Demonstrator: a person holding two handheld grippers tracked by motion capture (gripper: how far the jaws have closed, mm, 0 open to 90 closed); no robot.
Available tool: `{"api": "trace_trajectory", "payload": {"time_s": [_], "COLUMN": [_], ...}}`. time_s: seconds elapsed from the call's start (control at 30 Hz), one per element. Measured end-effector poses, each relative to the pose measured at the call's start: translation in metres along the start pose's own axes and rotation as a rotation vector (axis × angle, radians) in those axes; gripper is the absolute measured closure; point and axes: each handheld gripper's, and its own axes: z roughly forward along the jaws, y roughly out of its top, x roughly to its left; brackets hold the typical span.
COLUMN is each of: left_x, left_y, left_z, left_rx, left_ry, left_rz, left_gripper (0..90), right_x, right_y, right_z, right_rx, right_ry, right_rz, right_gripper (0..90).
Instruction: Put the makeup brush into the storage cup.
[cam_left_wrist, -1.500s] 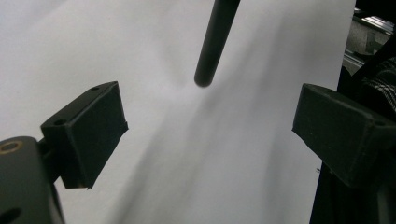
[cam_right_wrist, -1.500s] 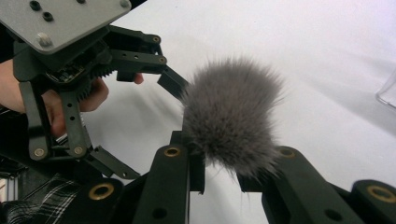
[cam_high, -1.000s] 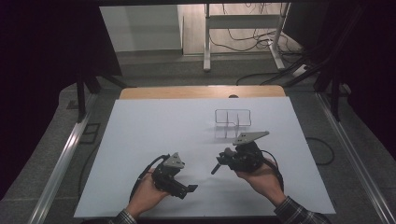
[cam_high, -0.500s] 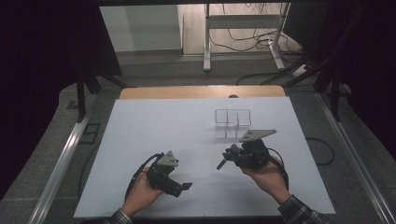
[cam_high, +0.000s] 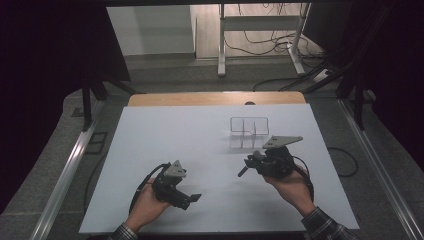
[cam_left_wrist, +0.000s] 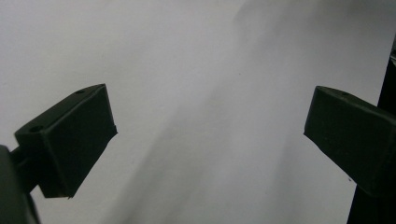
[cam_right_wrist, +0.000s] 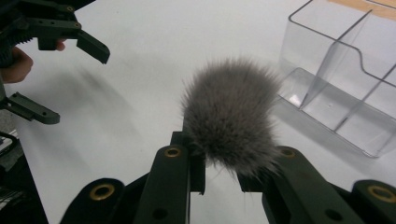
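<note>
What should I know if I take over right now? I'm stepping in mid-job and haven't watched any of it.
Right gripper: shut on a grey fur ball, held above the white table, near the clear divided organizer.
Left gripper: open, holding nothing, low over bare table on the person's left.
Organizer: upright at the table's far right; the compartments in view look empty.
Done: fur ball picked up.
Left: probably carry it the short way to the organizer, drop it into a compartment, then release.
</note>
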Motion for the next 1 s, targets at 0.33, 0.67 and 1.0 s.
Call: {"api": "trace_trajectory", "payload": {"time_s": [0.33,0.67,1.0], "left_x": [0.006,0.016,0.023], "left_y": [-0.006,-0.019,-0.033], "left_z": [-0.009,-0.024,-0.037], "left_rx": [0.002,0.011,0.019], "left_ry": [0.017,0.05,0.081], "left_rz": [-0.004,-0.023,-0.053], "left_gripper": [1.6,1.7,1.7], "right_x": [-0.008,-0.017,-0.023], "right_y": [-0.001,-0.002,-0.003], "right_z": [-0.004,-0.008,-0.013], "right_rx": [0.001,-0.009,-0.021], "right_ry": [-0.026,-0.04,-0.055], "right_rz": [0.0,0.006,0.009], "right_gripper": [76.4,76.4,76.4]}}
